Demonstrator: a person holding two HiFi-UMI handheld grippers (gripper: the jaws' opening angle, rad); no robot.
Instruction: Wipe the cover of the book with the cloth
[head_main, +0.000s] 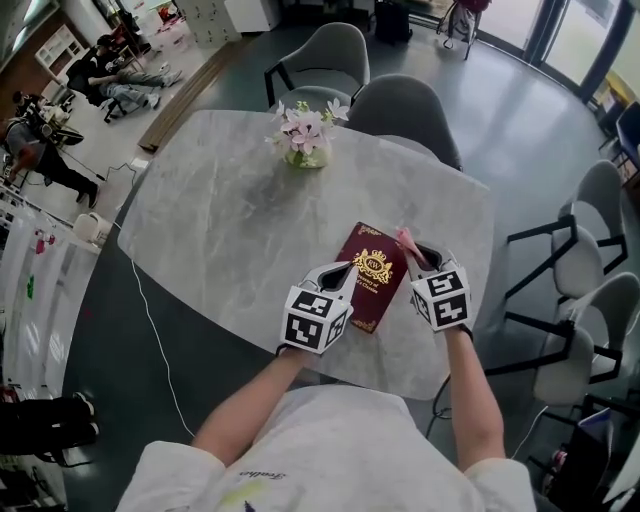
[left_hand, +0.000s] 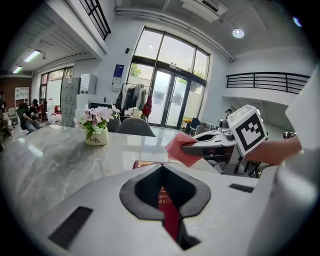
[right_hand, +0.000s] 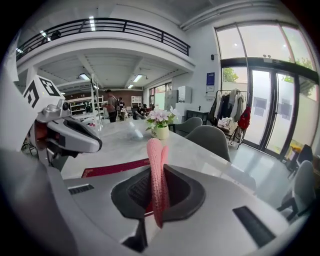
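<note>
A dark red book (head_main: 370, 275) with a gold emblem lies on the grey marble table (head_main: 220, 220) near its front edge. My left gripper (head_main: 345, 272) is shut on the book's left edge; in the left gripper view a red strip of the book (left_hand: 170, 220) shows between the jaws. My right gripper (head_main: 415, 250) is shut on a folded pink cloth (head_main: 405, 240) at the book's right edge. In the right gripper view the cloth (right_hand: 157, 175) stands upright between the jaws, with the book (right_hand: 115, 167) just behind it. The cloth (left_hand: 180, 148) hangs slightly above the cover.
A small vase of pink flowers (head_main: 307, 135) stands at the table's far side. Grey chairs (head_main: 400, 105) stand behind the table, and more chairs (head_main: 590, 230) to the right. People are on the floor at the far left (head_main: 110, 80).
</note>
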